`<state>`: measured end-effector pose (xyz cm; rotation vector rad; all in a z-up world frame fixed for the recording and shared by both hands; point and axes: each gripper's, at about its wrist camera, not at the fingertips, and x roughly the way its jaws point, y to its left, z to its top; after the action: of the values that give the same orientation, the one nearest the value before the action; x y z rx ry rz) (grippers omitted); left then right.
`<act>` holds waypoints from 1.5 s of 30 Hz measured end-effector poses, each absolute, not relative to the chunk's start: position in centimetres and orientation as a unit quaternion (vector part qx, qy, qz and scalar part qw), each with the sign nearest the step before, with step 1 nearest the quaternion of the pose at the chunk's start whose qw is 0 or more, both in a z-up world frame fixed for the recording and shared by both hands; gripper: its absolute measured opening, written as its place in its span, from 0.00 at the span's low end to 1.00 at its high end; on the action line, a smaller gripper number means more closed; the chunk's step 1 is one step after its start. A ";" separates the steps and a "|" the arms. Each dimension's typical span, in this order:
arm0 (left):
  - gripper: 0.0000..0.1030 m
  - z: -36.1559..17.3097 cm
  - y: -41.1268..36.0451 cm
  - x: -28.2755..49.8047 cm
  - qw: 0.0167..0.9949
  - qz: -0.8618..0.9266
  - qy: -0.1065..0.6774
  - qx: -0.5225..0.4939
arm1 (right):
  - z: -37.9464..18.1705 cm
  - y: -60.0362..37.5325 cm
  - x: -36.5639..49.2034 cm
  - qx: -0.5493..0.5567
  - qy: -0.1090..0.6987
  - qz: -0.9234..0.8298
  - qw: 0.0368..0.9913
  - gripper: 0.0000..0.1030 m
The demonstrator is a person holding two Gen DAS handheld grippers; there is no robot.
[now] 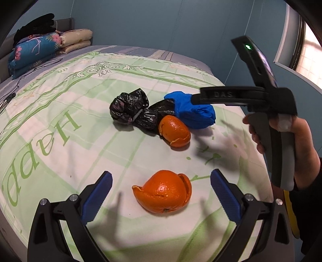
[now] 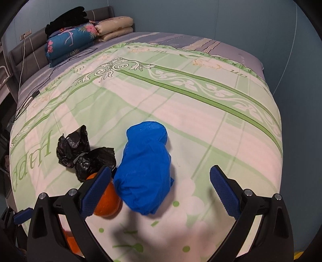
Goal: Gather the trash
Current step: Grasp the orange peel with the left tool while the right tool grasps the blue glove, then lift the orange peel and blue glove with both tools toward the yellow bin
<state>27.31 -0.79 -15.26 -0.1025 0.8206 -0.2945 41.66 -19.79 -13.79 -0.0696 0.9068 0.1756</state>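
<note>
On the bed's green patterned cover lie two orange peel pieces, a crumpled black plastic bag and a blue plastic bag. My left gripper (image 1: 162, 188) is open, its blue fingers either side of the near orange peel (image 1: 164, 192). The far orange peel (image 1: 174, 131) touches the black bag (image 1: 132, 110) and the blue bag (image 1: 193, 112). My right gripper (image 2: 161, 187) is open over the blue bag (image 2: 146, 171), which lies between its fingers. The black bag (image 2: 84, 155) and the far peel (image 2: 107, 199) sit at its left finger. The right gripper's body shows in the left wrist view (image 1: 261, 96).
Folded quilts (image 2: 84, 38) and black clothing (image 2: 66, 19) are stacked at the headboard. A cable (image 2: 30, 96) runs along the bed's left side. The blue wall lies beyond the bed; a window (image 1: 310, 52) is at the right.
</note>
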 end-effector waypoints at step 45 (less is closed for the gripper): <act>0.16 -12.4 0.4 24.9 0.912 -0.148 0.377 -0.066 | -12.9 -20.1 38.1 -0.027 0.459 0.081 0.884 0.05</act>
<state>24.94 0.37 -12.41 -0.1364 0.7763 -0.3043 38.15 -20.07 -12.86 -0.0571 0.9552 0.1683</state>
